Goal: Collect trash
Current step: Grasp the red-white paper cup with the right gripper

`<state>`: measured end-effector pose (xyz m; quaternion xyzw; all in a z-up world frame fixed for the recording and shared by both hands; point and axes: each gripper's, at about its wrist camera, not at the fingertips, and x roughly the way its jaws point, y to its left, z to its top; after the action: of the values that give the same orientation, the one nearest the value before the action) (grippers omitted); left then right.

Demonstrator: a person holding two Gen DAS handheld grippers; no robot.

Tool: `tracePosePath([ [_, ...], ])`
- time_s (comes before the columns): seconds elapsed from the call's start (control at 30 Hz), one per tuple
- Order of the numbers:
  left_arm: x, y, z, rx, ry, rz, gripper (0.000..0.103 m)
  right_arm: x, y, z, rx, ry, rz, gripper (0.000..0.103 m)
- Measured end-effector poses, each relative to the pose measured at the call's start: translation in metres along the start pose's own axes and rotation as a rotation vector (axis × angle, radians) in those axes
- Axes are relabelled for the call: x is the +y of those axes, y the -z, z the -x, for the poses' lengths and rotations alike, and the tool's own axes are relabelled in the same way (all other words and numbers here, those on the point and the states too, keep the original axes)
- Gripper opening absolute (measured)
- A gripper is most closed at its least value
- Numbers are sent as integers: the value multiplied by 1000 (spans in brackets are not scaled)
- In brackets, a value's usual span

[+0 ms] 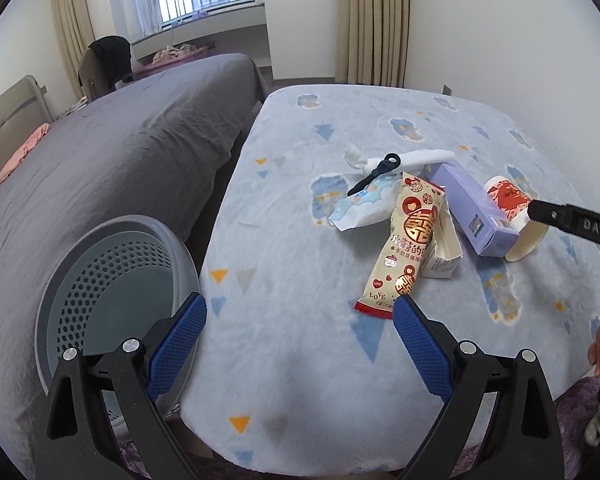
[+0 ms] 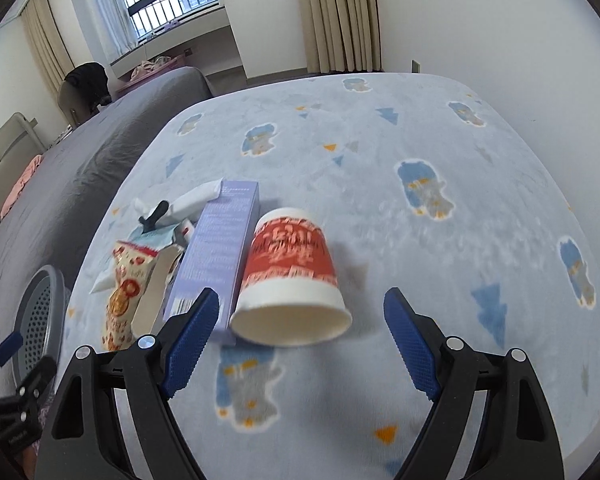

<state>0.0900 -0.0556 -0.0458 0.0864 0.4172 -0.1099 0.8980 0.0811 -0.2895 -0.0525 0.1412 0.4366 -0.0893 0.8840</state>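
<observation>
On the pale blue patterned blanket (image 2: 440, 128) covering the table, a small heap of trash is lying toward the side nearest the grey bed (image 1: 100, 152). Beside that same table edge, down at floor level, a grey perforated bin (image 1: 112, 280) is standing with its mouth facing up.

Largest in the heap, a lilac carton (image 2: 216, 248) is lying flat, its long axis running away from the right wrist camera. Just beside it, and seeming to touch it, a red-and-white paper cup (image 2: 290, 276) is lying on its side, its open mouth pointing toward the right gripper and its base pointing away. A cream snack wrapper (image 1: 406, 240) with red and gold print is stretching lengthwise toward the left gripper, its torn end nearest. Behind these, a blue-and-white wrapper (image 1: 360, 208), a rolled white tissue (image 1: 412, 158) and a small black strap-like item (image 1: 376, 174) are lying together.

Both tongs are standing wide and holding nothing. The right gripper (image 2: 300, 316) is hovering with the cup's mouth between its blue pads (image 2: 192, 332), neither pad touching it. The left gripper (image 1: 300, 320) is hovering over bare blanket, the snack wrapper's end lying just by its right-hand pad.
</observation>
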Motion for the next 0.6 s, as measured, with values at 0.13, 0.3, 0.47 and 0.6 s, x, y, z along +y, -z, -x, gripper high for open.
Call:
tracePosePath([
  [0.13,3,0,-3,3,-6,7,92,1,-11,-15,28,13,0,81],
  [0.3,5,0,-7,8,-8,12,92,2,-15,-32,72,38,16,81],
  [0.47,5,1,-9,15,-7,12,92,7,-14,-38,97,34,36,81],
  [0.6,5,1,-9,14,-7,11,92,11,-13,-49,140,17,38,81],
])
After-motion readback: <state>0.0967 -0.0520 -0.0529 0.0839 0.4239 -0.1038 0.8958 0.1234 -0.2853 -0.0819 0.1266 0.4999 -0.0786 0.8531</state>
